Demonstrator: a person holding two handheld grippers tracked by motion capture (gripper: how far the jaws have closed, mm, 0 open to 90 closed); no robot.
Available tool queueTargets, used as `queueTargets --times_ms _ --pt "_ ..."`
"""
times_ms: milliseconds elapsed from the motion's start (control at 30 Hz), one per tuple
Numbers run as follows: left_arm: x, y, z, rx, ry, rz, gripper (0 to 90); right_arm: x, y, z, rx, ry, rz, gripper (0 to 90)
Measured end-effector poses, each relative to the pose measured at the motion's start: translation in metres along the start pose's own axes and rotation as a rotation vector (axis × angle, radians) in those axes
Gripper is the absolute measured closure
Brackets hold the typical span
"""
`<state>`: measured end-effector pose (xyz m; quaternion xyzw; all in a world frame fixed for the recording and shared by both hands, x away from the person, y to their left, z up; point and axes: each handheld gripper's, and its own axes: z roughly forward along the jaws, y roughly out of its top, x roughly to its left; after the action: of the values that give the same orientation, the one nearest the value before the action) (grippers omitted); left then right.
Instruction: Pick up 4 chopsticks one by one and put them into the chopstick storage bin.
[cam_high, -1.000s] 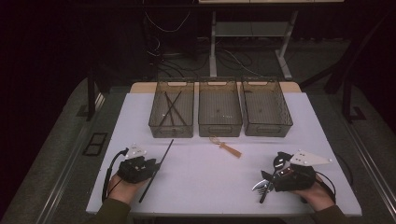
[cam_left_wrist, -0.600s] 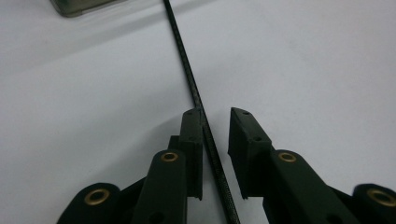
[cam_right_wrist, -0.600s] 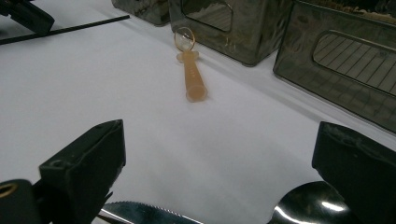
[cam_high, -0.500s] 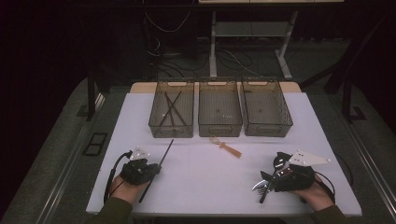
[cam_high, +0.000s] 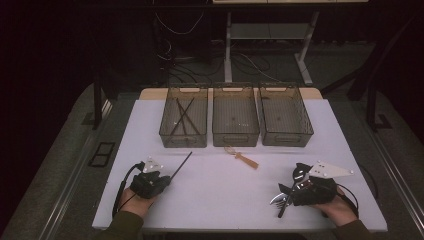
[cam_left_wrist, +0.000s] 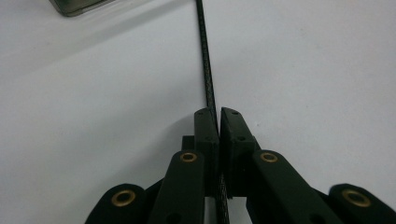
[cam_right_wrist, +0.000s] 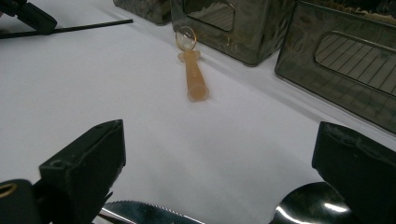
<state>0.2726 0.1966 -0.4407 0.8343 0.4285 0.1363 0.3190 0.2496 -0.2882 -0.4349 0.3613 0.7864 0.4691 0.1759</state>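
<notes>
The left hand-held gripper (cam_left_wrist: 218, 122) has just been closing and now pinches a thin black rod (cam_left_wrist: 206, 70) lying on the white surface (cam_high: 220, 190), near its front left edge. The grasp looks made; the next move likely calls for lifting the rod toward the left smoked-plastic bin (cam_high: 184, 122), which holds similar rods. Open surface lies between. The right hand-held gripper (cam_right_wrist: 219, 163) rests spread over a metal knife (cam_right_wrist: 140, 212) and spoon (cam_right_wrist: 308, 205).

No readable text, labels or numbers anywhere.
</notes>
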Motion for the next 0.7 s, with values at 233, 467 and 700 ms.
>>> queueTargets --times_ms 233,467,700 --pt "0.0047 0.0001 -0.0004 0.002 -0.03 -0.006 85.7 0.0006 0.0001 0.0001 0.0 0.003 -0.003 3.0" --pt "0.0039 0.0034 -0.0039 -0.019 -0.017 0.016 85.8 0.0005 0.0002 0.0003 0.001 0.002 -0.003 3.0" --pt "0.0041 0.0064 -0.008 -0.046 -0.037 0.019 85.8 0.0003 0.0003 0.0007 0.001 0.0 -0.002 3.0"
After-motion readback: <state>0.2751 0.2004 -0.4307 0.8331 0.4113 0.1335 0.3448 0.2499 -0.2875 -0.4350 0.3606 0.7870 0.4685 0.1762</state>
